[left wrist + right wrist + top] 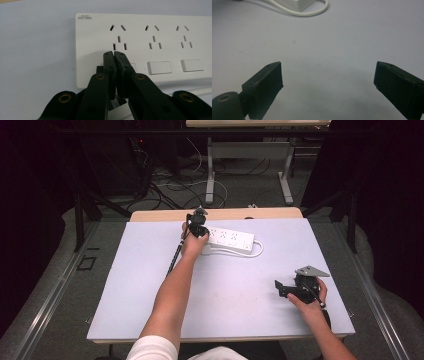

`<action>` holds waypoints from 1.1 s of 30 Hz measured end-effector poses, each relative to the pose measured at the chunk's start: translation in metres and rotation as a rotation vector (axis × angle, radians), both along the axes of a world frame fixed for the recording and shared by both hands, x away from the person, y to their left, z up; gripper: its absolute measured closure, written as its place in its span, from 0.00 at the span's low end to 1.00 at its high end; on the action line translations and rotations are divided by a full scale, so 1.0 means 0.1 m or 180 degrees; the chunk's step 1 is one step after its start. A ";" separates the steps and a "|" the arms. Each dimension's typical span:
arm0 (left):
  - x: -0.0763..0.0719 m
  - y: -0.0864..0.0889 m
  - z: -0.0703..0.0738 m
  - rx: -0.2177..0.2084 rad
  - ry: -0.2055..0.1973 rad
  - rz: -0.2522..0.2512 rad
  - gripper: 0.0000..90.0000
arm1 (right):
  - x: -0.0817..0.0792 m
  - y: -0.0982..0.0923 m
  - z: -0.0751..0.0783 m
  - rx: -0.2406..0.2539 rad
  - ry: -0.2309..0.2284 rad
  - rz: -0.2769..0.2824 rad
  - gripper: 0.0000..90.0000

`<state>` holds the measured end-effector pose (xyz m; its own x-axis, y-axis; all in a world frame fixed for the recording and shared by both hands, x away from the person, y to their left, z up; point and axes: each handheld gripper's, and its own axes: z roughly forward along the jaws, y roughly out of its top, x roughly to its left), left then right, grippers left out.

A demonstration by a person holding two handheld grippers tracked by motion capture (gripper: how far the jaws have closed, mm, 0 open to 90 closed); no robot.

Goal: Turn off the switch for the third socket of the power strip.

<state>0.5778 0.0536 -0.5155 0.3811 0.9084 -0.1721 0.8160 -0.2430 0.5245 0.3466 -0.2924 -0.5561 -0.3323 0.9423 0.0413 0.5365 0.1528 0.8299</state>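
A white power strip with three socket groups lies at the far middle of the table, its white cable looping along its near side. My left gripper is at the strip's left end. In the left gripper view its jaws are pressed together with nothing between them, tips over the strip just below the first socket and beside the first rocker switch, which they partly hide. My right gripper rests low at the near right, jaws wide apart over bare mat.
A pale lilac mat covers the table. Two more rocker switches sit to the right of the left jaws. The strip's end and cable loop lie far ahead of the right gripper. Floor cables and table legs stand beyond the far edge.
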 end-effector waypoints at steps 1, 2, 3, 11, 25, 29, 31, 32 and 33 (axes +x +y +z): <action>0.00 -0.01 0.00 -0.0003 -0.0005 0.0021 0.98 | 0.00 0.00 0.00 0.0003 0.0004 0.0005 0.09; 0.00 -0.01 0.00 0.0025 -0.0018 -0.0003 0.98 | 0.00 0.00 0.00 -0.0003 -0.0003 0.0014 0.09; -0.01 -0.01 0.00 0.0022 -0.0017 -0.0006 0.98 | 0.00 0.00 0.00 -0.0005 -0.0006 0.0016 0.09; -0.03 0.01 -0.04 -0.0001 -0.0055 0.0012 1.00 | -0.01 0.01 0.00 0.0011 0.0019 0.0012 0.09; -0.04 0.05 -0.07 -0.0132 -0.0119 0.0044 0.99 | 0.00 0.01 0.00 -0.0008 0.0017 0.0024 0.09; -0.04 0.05 -0.08 -0.0203 -0.0108 0.0093 0.96 | 0.01 0.00 0.00 -0.0018 0.0006 0.0028 0.09; -0.03 0.08 -0.08 -0.0336 -0.0054 0.0055 0.91 | 0.01 0.00 -0.01 -0.0012 0.0003 0.0014 0.09; -0.03 0.09 -0.08 -0.0366 -0.0048 0.0051 0.89 | 0.01 0.00 -0.01 -0.0010 -0.0006 0.0004 0.09; -0.03 0.09 -0.08 -0.0391 -0.0046 0.0055 0.87 | 0.01 0.00 -0.01 0.0004 0.0009 -0.0008 0.09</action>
<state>0.5749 0.0623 -0.5235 0.3688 0.8872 -0.2772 0.8116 -0.1620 0.5613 0.3472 -0.2920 -0.5571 -0.3299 0.9430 0.0434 0.5392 0.1505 0.8286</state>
